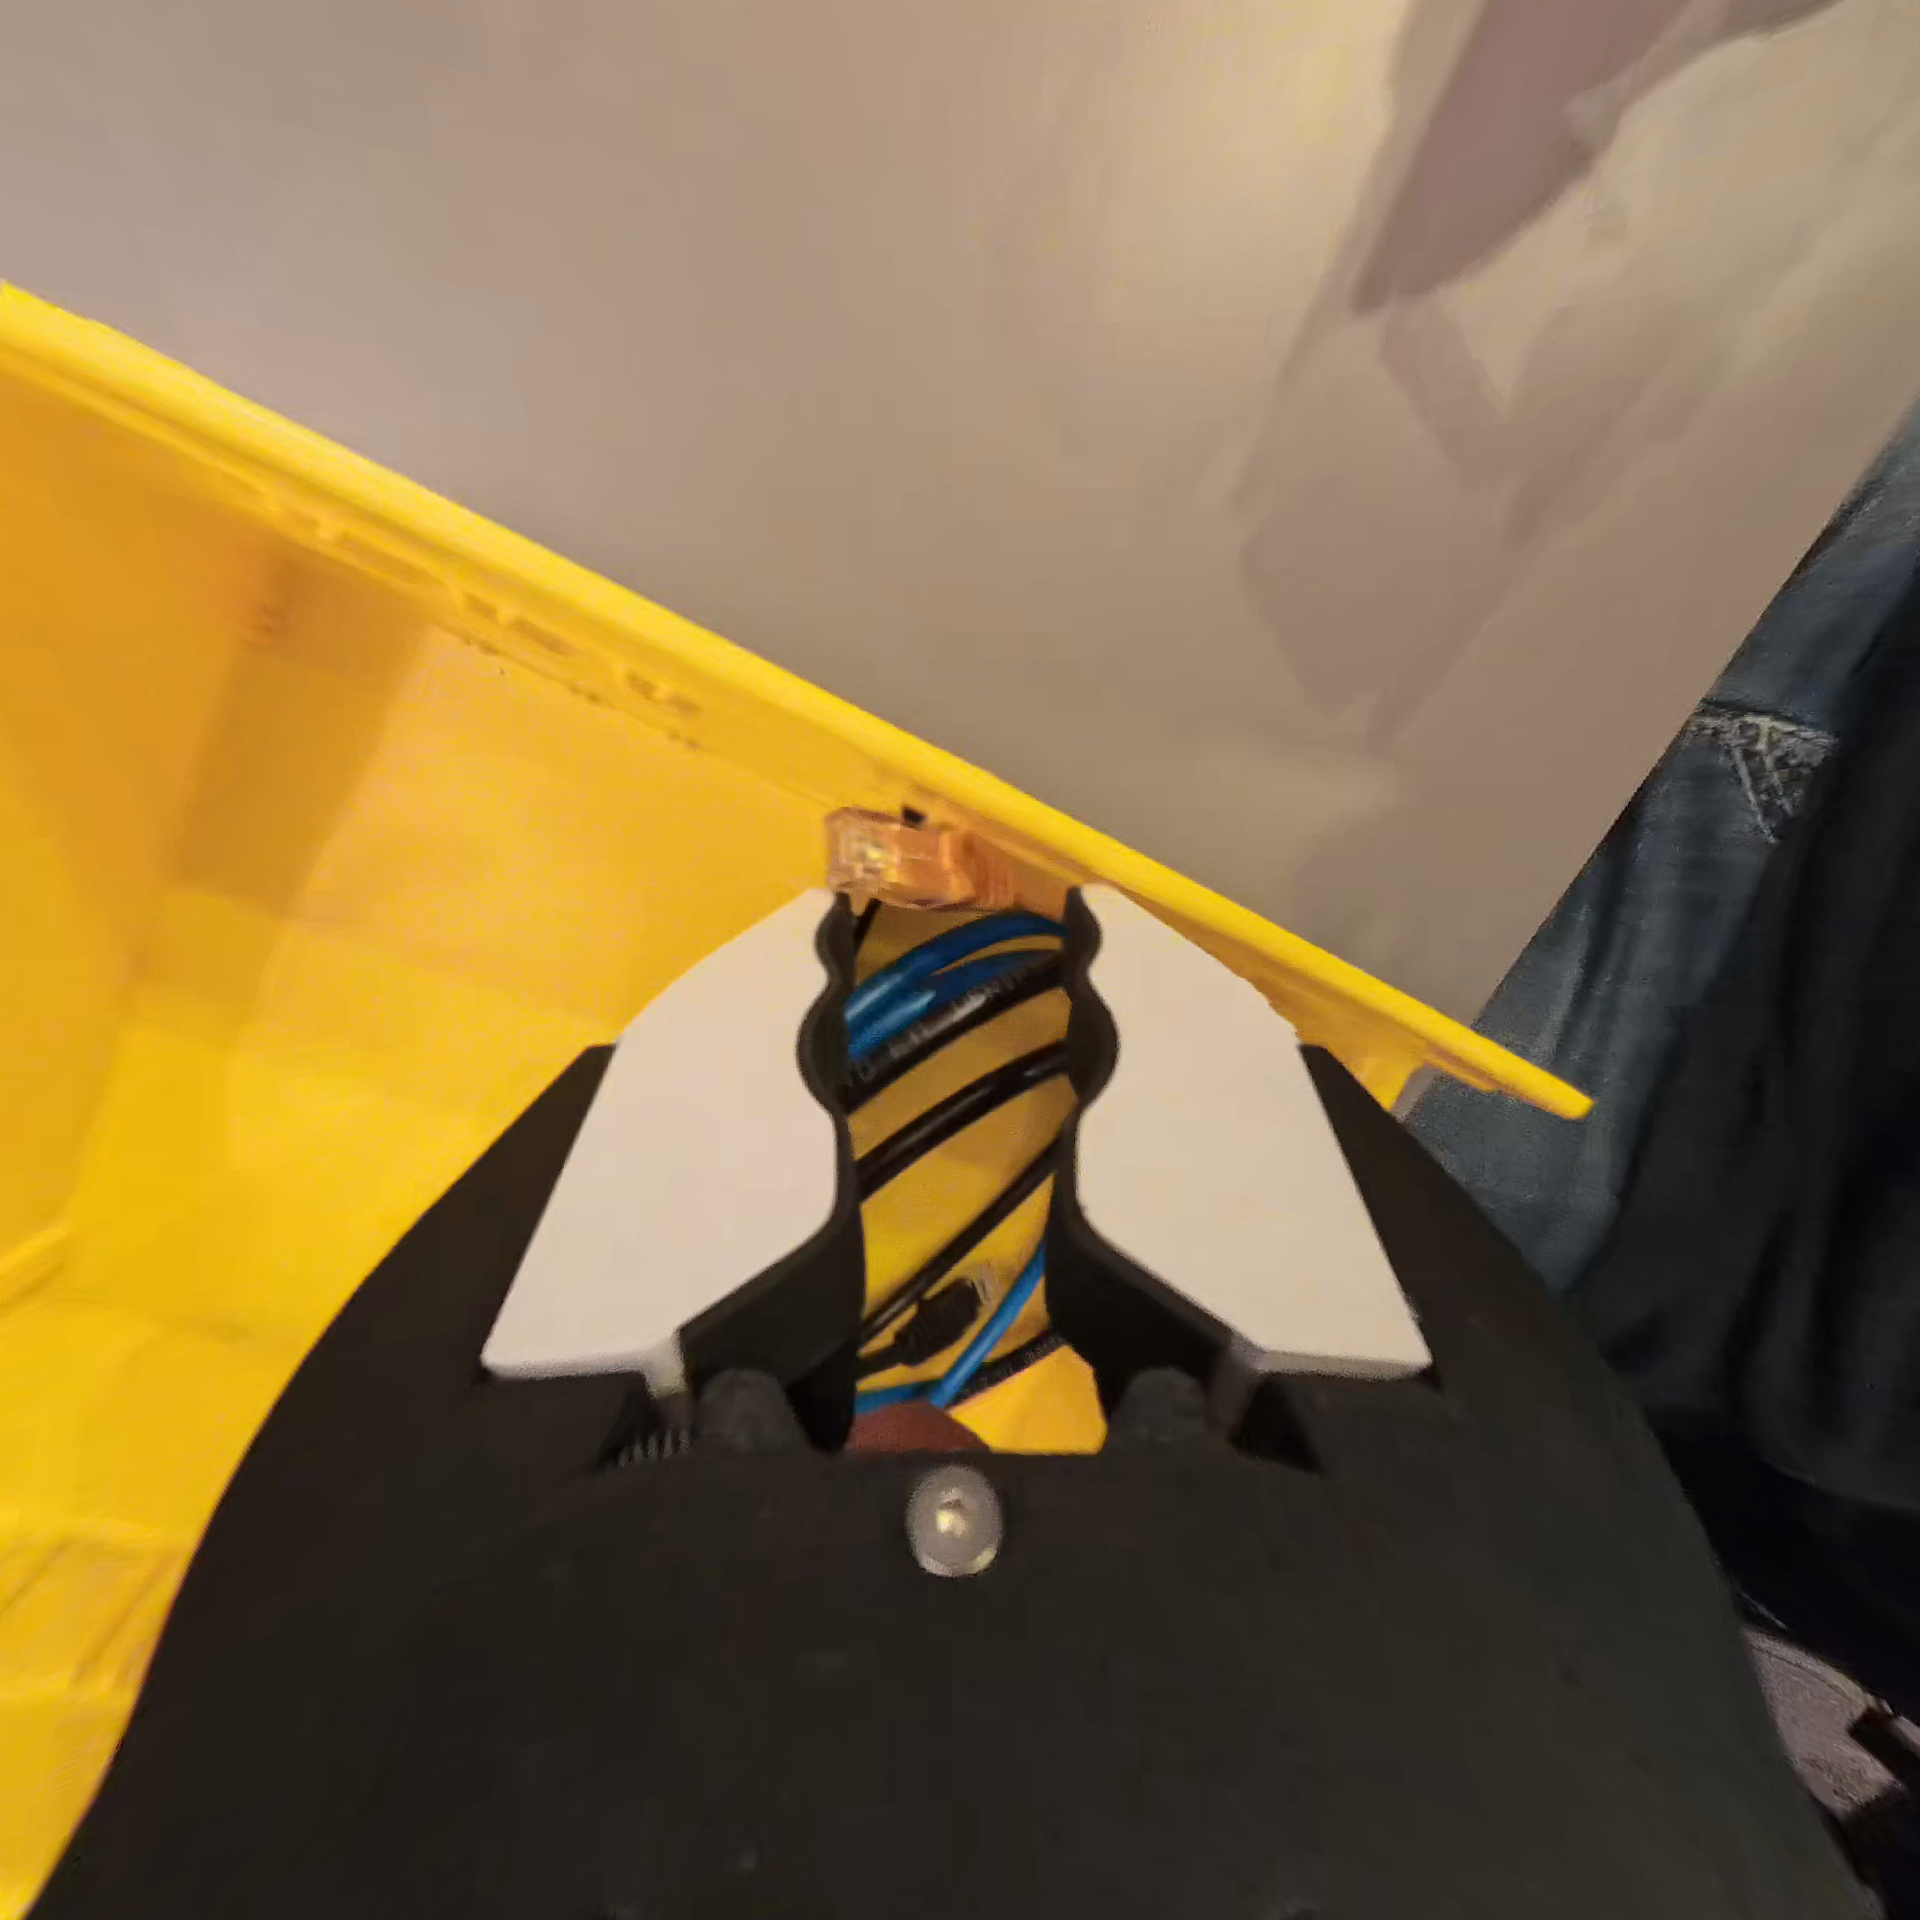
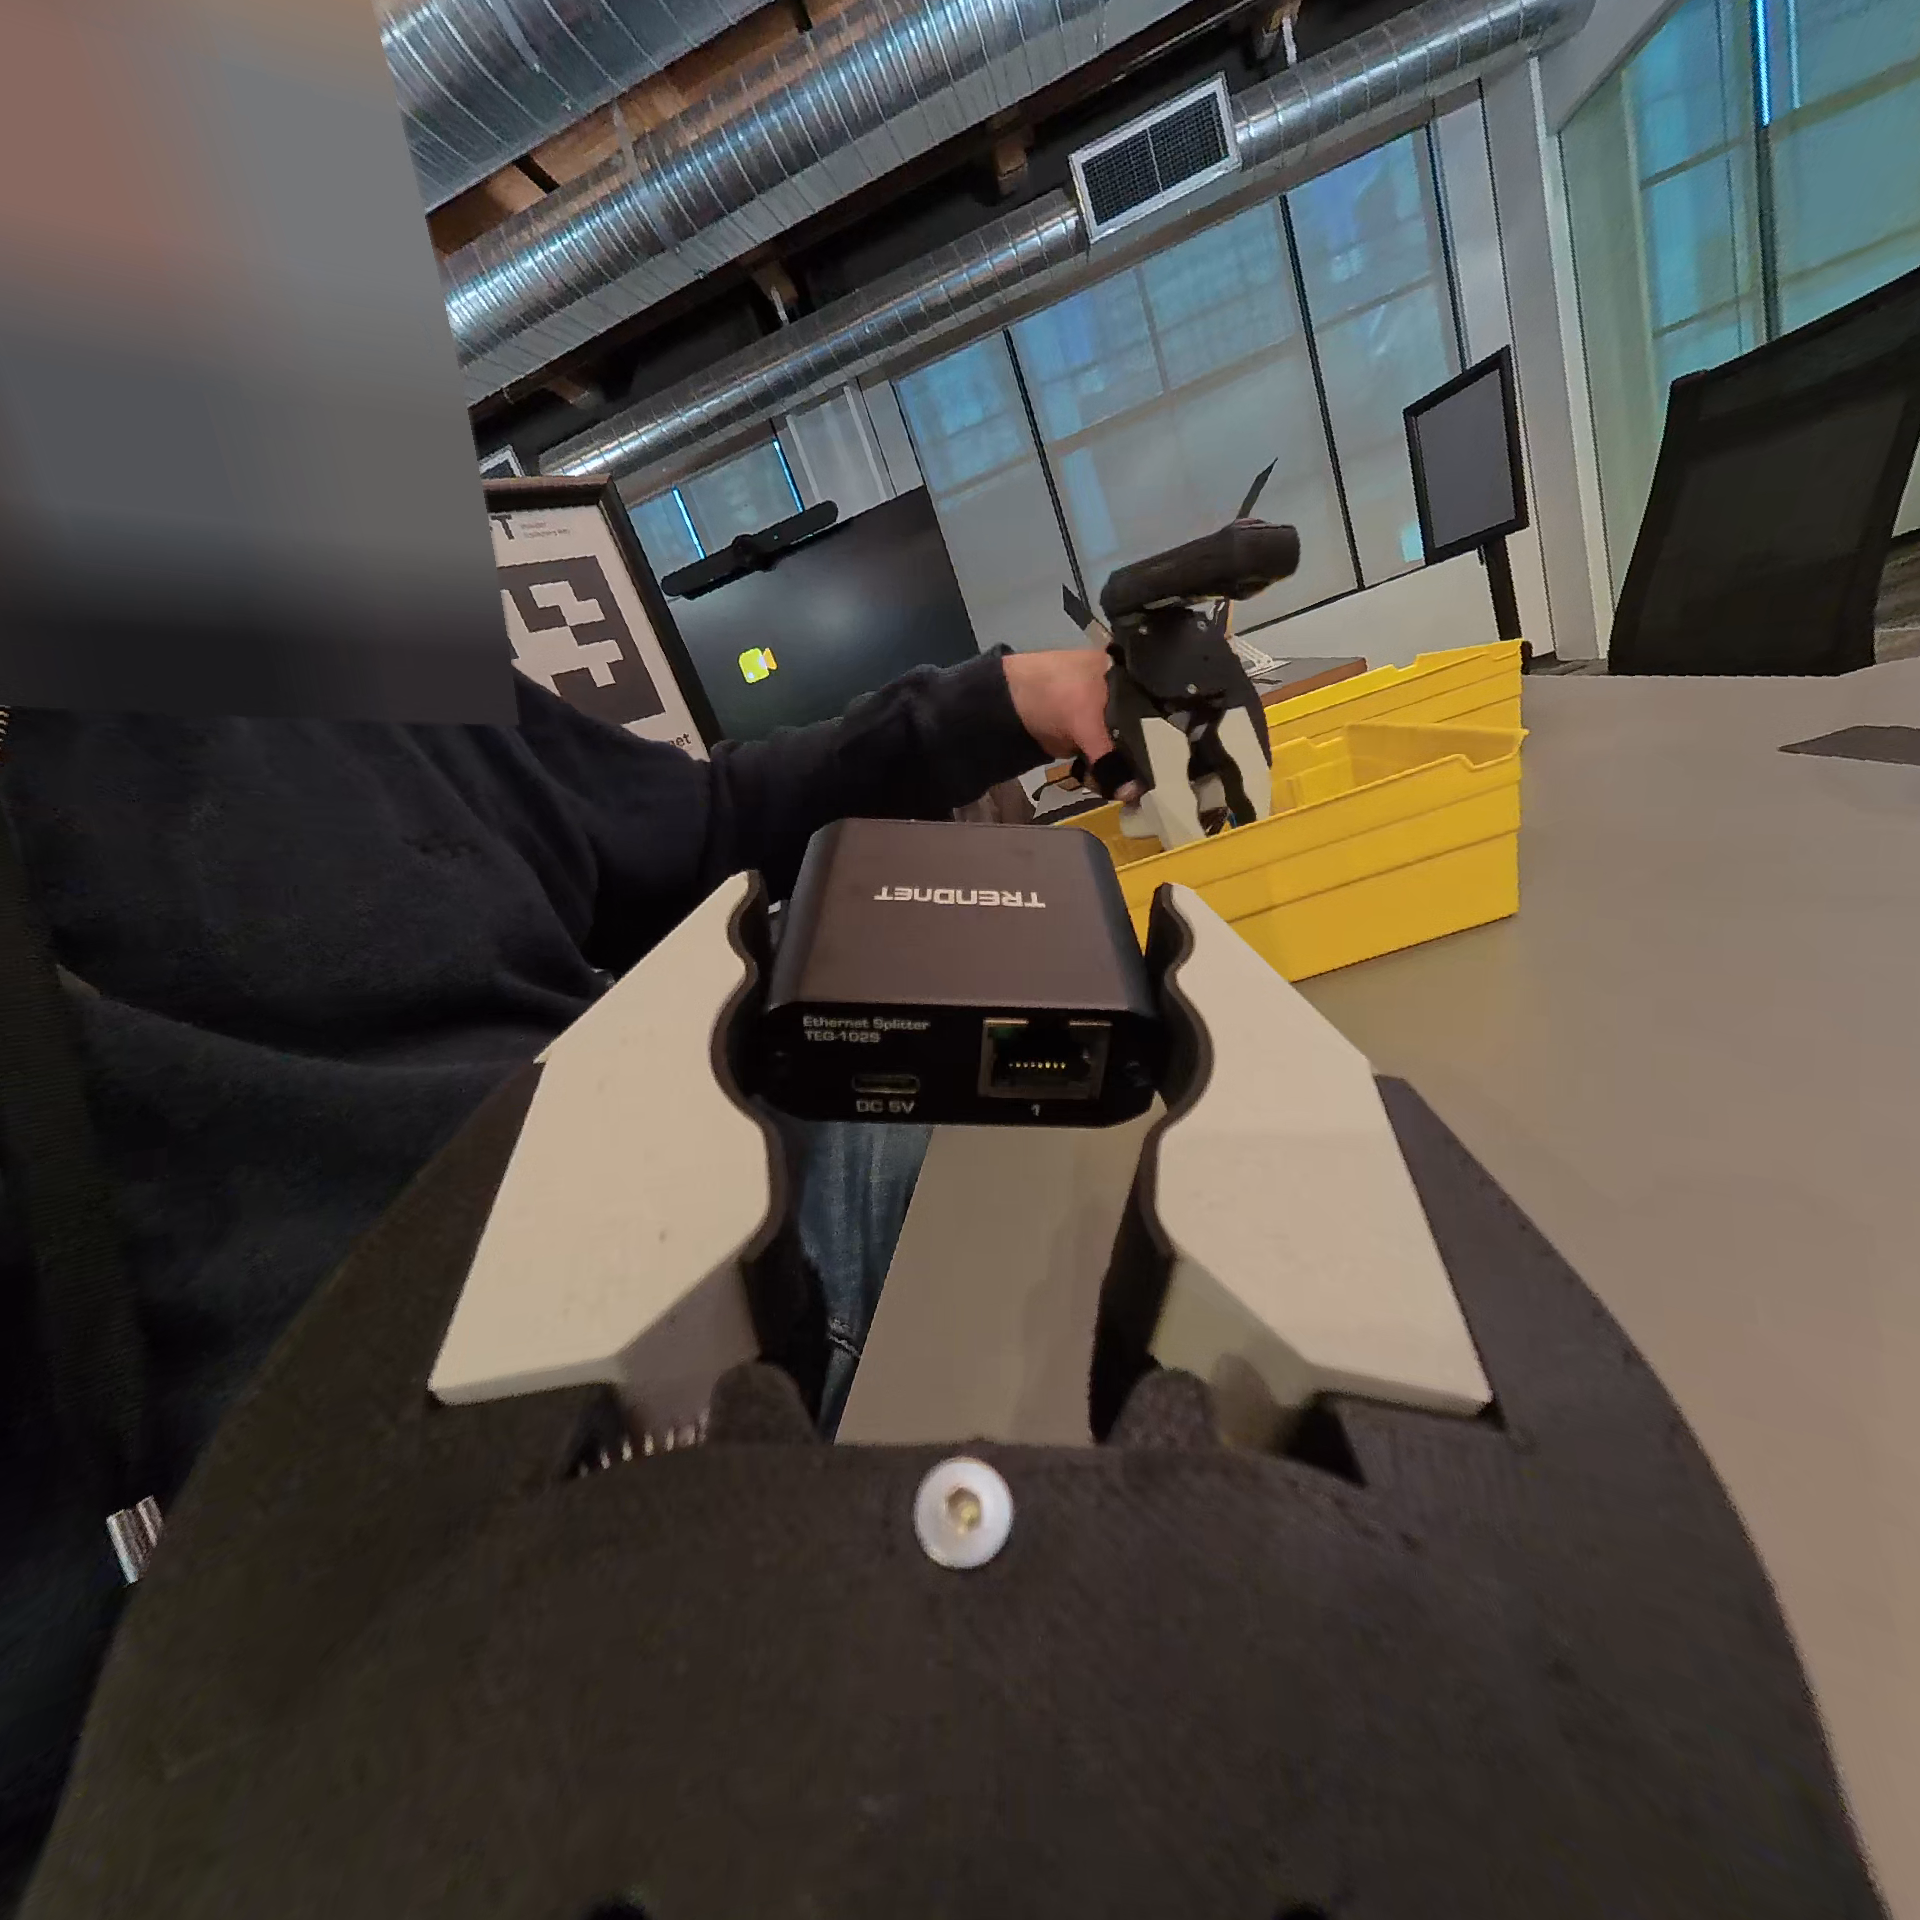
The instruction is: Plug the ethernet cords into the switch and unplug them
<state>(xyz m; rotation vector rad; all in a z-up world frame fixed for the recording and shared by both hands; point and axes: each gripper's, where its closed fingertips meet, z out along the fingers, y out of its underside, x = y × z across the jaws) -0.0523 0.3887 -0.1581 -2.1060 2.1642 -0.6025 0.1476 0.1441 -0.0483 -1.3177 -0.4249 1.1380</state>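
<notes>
While right tool (image 2: 961, 997) clamps switch (image 2: 961, 977) (black) — left tool (image 1: 961, 935) in bin (image 1: 312, 935).

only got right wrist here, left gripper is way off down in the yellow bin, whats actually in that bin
Observer: Blue cables and black cables lie inside the yellow bin, showing through the gap of the left gripper.
Operator: ok anything at its tips
Observer: A clear plug sits right at the tips, just under the bin's rim. I cannot tell whether it is gripped.
</notes>
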